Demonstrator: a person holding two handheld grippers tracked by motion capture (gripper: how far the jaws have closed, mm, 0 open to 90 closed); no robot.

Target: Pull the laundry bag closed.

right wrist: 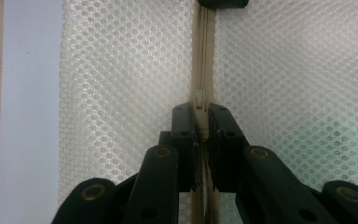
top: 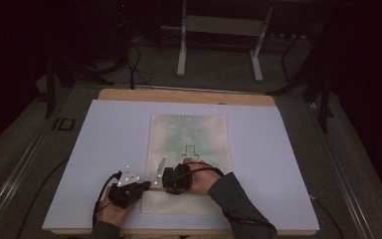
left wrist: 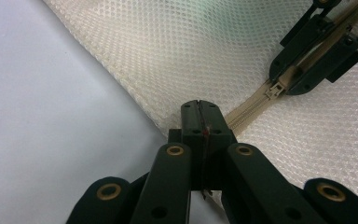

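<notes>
A white mesh bag [top: 189, 142] lies flat on the white board, something green showing through its mesh. A beige zipper [left wrist: 248, 113] runs across its near end. My left gripper [top: 147, 185] comes in from the left, and in the left gripper view it [left wrist: 199, 117] is shut on the bag's edge at the end of the zipper. My right gripper [top: 166, 180] faces it from the right. In the right gripper view it [right wrist: 200, 122] is shut on the zipper slider [right wrist: 199, 101]. The slider [left wrist: 275, 88] also sits between the right gripper's jaws in the left gripper view.
The white board [top: 104, 149] covers a wooden tabletop [top: 129, 94] whose far edge sticks out. Bare board lies left and right of the bag. A white metal stand [top: 219, 30] and several cables sit on the floor beyond the table.
</notes>
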